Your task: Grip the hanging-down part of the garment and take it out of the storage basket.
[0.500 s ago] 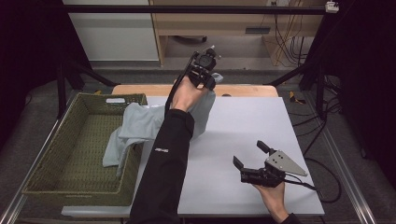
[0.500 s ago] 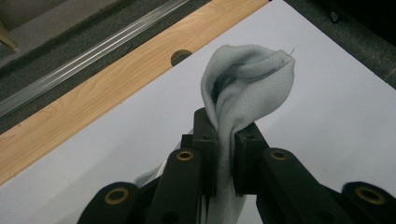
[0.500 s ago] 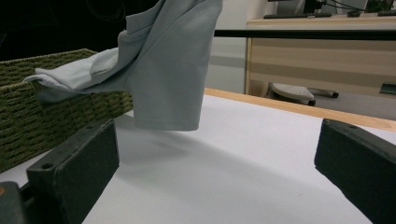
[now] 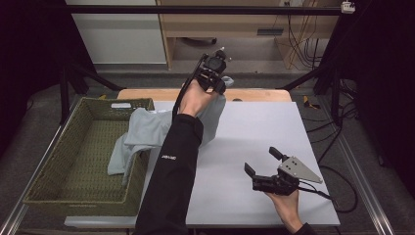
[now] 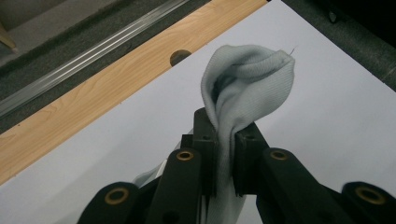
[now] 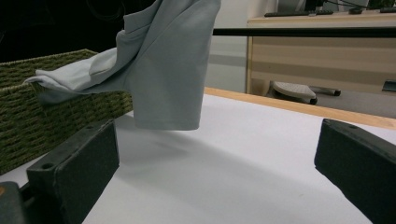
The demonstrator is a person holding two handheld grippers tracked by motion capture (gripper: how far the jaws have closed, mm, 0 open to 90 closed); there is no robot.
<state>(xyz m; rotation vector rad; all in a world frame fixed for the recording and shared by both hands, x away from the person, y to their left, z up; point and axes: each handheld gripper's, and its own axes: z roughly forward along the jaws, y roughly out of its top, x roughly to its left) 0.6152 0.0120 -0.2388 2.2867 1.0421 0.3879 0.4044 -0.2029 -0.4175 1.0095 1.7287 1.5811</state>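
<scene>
a white table (image 4: 254,132) carries a green woven basket (image 4: 63,181) at its left edge, and a pale grey shirt (image 4: 147,129) trails from the basket up over the table. the left gripper (image 4: 215,81) holds the shirt's bunched cloth pinched tight between its jaws above the far edge, while the right gripper (image 4: 262,161) rests near the front with jaws spread wide, holding nothing.

Left tongs (image 4: 219,80) w/ the pale shirt (image 4: 147,128) pinched have gone a bit higher & farther. Shirt's hem now hangs clear of the surface (image 4: 254,132). Right tongs (image 4: 260,160) edged slightly nearer.
</scene>
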